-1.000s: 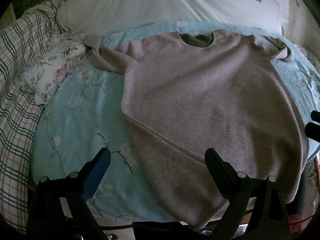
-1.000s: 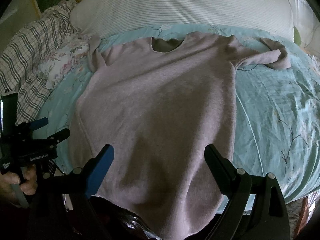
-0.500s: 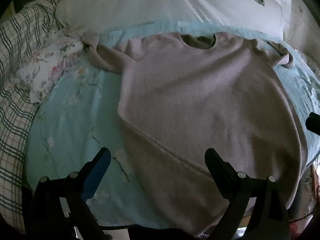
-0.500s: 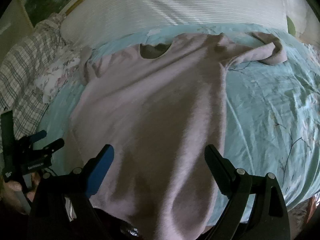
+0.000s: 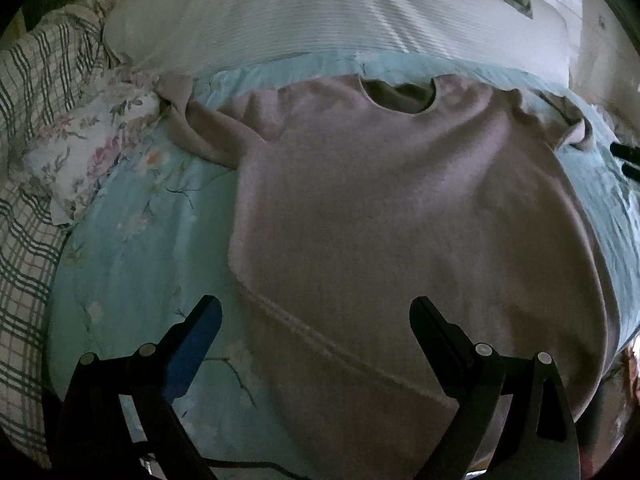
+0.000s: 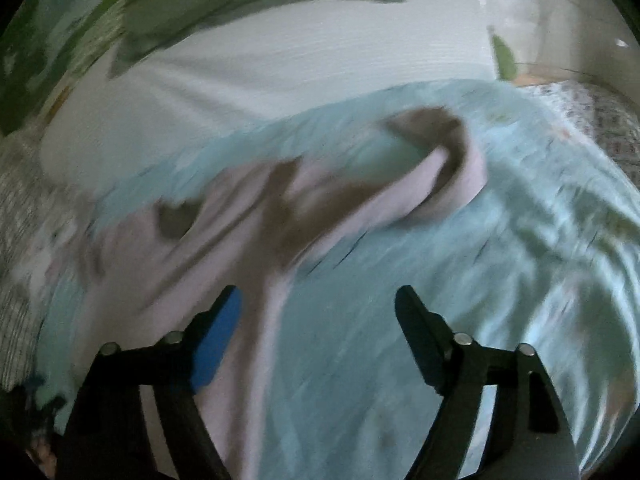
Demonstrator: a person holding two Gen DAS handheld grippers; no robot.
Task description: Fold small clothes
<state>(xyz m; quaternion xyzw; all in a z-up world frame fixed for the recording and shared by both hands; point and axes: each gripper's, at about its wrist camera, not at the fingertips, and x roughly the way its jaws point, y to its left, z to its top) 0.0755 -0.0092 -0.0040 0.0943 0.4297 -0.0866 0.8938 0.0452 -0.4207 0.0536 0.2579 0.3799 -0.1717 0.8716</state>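
Note:
A pale pink-grey sweater lies spread flat, neck hole away from me, on a light blue floral sheet. My left gripper is open and empty, held above the sweater's lower left hem. Its left sleeve runs up toward the floral cloth. In the blurred right wrist view, my right gripper is open and empty above the sheet beside the sweater's right side, facing the curled right sleeve. The right gripper's tips show at the edge of the left wrist view.
A white ribbed pillow lies across the far side of the bed. A checked blanket and a floral cloth lie at the left. The bed's near edge is just below the grippers.
My right gripper has swung fast to the right and forward, toward the right sleeve; its view is blurred. My left gripper has moved slightly forward over the hem.

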